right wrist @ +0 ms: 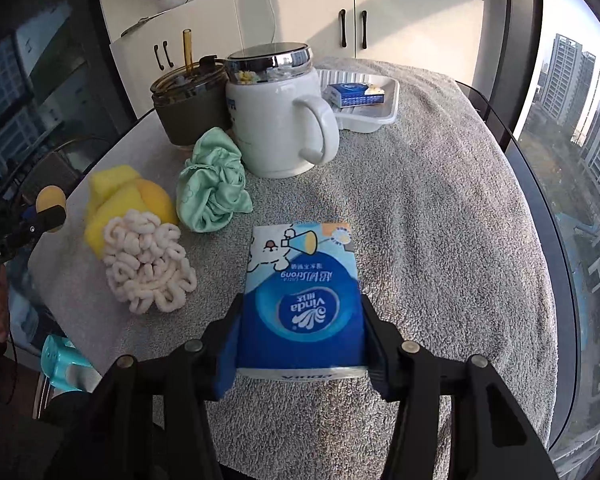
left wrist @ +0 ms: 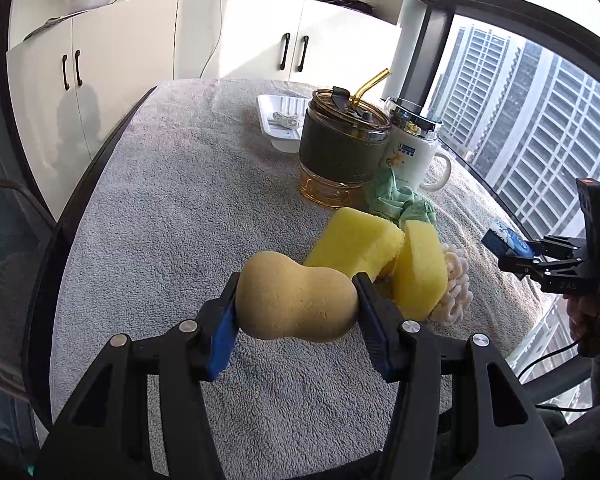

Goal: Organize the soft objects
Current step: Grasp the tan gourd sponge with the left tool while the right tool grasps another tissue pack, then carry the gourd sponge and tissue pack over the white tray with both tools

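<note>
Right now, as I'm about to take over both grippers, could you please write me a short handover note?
Left gripper: jaws shut on the tan peanut-shaped sponge, lifted off the towel.
Right gripper: jaws shut on the blue tissue pack.
On the grey towel: yellow sponges, cream loop scrubber, green cloth, beside the white mug.
Done: one small tissue pack lies in the white tray.
Left: place both held items, then the rest.

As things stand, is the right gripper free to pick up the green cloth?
Probably not: the right gripper is already clamped on a blue tissue pack. The green cloth itself lies uncovered on the towel.
</note>
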`<act>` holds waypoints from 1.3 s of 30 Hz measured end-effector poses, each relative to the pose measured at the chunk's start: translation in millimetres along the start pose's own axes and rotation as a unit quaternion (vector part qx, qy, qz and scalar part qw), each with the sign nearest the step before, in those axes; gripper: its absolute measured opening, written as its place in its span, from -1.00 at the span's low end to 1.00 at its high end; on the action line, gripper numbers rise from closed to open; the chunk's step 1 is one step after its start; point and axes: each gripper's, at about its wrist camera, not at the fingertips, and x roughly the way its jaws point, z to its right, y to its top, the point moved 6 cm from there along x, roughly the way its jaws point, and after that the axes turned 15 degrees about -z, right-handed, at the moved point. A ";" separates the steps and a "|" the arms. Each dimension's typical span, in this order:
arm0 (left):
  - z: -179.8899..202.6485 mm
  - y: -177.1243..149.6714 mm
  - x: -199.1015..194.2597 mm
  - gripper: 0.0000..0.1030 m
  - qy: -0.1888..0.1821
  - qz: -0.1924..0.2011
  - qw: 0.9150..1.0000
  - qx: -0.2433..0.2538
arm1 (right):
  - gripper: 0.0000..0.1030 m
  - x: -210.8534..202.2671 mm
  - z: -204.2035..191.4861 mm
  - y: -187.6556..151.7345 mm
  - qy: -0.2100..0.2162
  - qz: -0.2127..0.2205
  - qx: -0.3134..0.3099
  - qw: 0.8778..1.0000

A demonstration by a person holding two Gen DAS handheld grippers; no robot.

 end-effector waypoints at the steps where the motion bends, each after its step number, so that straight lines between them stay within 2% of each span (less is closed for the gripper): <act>1: -4.3 5.0 -1.4 0.00 0.001 0.001 1.000 -0.001 | 0.06 -2.5 5.3 1.3 -0.003 0.000 0.001 1.000; 4: -18.8 27.4 -8.1 0.00 0.025 0.010 1.000 0.006 | 0.06 -13.3 28.1 10.0 -0.027 0.007 0.009 1.000; 8: -35.0 65.4 -12.2 0.00 0.030 0.023 0.999 0.012 | 0.06 -30.1 63.9 36.1 -0.060 0.027 0.024 0.997; 13: -45.3 120.5 -0.9 0.00 0.048 0.028 0.997 0.048 | 0.07 -43.1 94.1 84.6 -0.088 0.047 0.016 0.995; 17: -54.8 169.1 15.1 0.00 0.044 0.025 0.997 0.061 | 0.06 -45.6 107.7 130.0 -0.096 0.056 -0.002 0.994; 21: -54.1 218.7 32.5 0.00 0.034 0.020 0.996 0.085 | 0.07 -41.2 110.7 176.1 -0.091 0.060 -0.028 0.994; 28: -27.1 288.4 83.2 0.00 0.000 -0.002 0.991 0.131 | 0.07 -15.2 87.5 241.1 -0.060 0.046 -0.091 0.993; 31: -15.5 303.9 111.4 0.01 -0.013 -0.020 0.989 0.148 | 0.07 5.3 78.5 259.1 -0.048 0.030 -0.112 0.992; 34: -3.3 310.3 140.1 0.01 -0.012 -0.036 0.984 0.172 | 0.07 27.8 71.5 271.1 -0.027 0.016 -0.128 0.991; 39: 13.1 315.4 173.9 0.01 -0.017 -0.056 0.979 0.197 | 0.07 59.8 62.2 277.5 -0.013 -0.004 -0.159 0.987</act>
